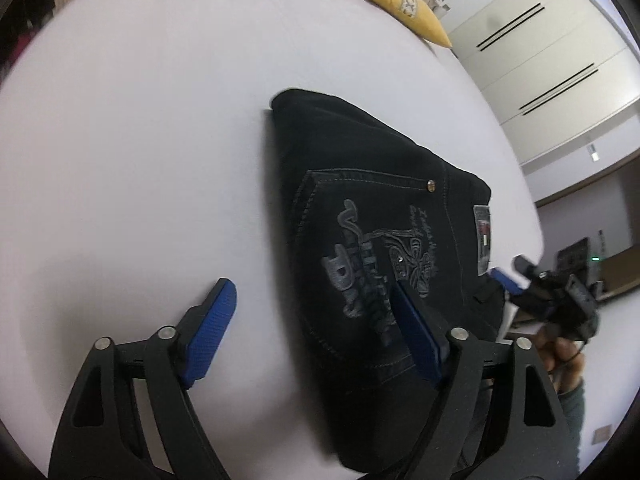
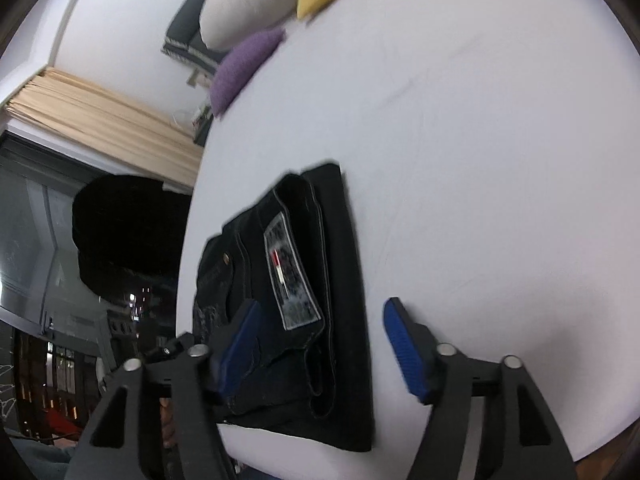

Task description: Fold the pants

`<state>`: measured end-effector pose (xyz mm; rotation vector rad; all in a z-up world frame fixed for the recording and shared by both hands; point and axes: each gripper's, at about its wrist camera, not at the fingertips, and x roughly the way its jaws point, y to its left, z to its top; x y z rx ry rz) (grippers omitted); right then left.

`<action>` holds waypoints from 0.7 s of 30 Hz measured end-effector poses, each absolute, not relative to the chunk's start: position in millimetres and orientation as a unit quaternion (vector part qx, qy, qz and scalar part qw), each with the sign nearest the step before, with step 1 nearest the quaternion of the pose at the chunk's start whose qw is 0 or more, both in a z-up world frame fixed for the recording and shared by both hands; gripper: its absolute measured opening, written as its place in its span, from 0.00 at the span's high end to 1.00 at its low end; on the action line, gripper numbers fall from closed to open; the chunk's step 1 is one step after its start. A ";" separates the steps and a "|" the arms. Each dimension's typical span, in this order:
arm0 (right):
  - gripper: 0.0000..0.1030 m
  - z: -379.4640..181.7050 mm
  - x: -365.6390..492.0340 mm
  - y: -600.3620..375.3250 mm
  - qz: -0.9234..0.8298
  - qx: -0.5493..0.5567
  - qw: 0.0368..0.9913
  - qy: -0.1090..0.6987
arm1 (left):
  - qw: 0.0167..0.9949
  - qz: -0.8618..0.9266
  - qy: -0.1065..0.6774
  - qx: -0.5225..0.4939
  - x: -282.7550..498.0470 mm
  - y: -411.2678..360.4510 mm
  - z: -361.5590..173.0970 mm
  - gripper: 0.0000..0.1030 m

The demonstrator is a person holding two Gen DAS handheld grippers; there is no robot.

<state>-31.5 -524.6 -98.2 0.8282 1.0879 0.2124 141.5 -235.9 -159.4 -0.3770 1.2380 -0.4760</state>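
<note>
Black jeans (image 1: 372,216) are lying folded into a thick block mid-frame on the smooth white bed (image 1: 140,152). Left gripper (image 1: 316,332) and right gripper (image 2: 320,344) are both hanging wide open, holding nothing.

surface: white bed sheet (image 1: 140,140) | ahead: yellow cushion (image 1: 400,4), white pillow (image 2: 248,0), purple cushion (image 2: 244,64) | far side: cream wardrobe doors (image 1: 540,60) with dark slot handles | other side: beige curtain (image 2: 100,120), dark window (image 2: 28,240)
</note>
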 end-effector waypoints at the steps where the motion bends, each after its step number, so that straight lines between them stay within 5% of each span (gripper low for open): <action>1: 0.31 -102.0 -29.4 -523.4 0.100 0.384 0.765 0.507 | 0.769 -0.220 0.574 -0.178 143.6 -237.0 -162.8 0.21; 3: 0.29 -109.5 -21.4 -515.5 0.109 0.390 0.759 0.509 | 0.761 -0.233 0.578 -0.179 148.0 -241.1 -168.1 0.15; 10: 0.28 -114.7 -3.0 -511.0 0.125 0.391 0.747 0.522 | 0.757 -0.252 0.588 -0.133 155.7 -270.5 -165.7 0.17; 12: 0.27 -115.1 5.6 -501.8 0.134 0.376 0.746 0.533 | 0.753 -0.261 0.592 -0.122 155.7 -279.8 -164.6 0.33; 16: 0.30 -118.1 14.5 -493.6 0.142 0.370 0.744 0.538 | 0.747 -0.263 0.599 -0.117 159.4 -290.0 -162.9 0.44; 21: 0.56 -119.2 13.9 -486.8 0.122 0.346 0.754 0.546 | 0.749 -0.263 0.596 -0.115 157.5 -290.1 -159.6 0.58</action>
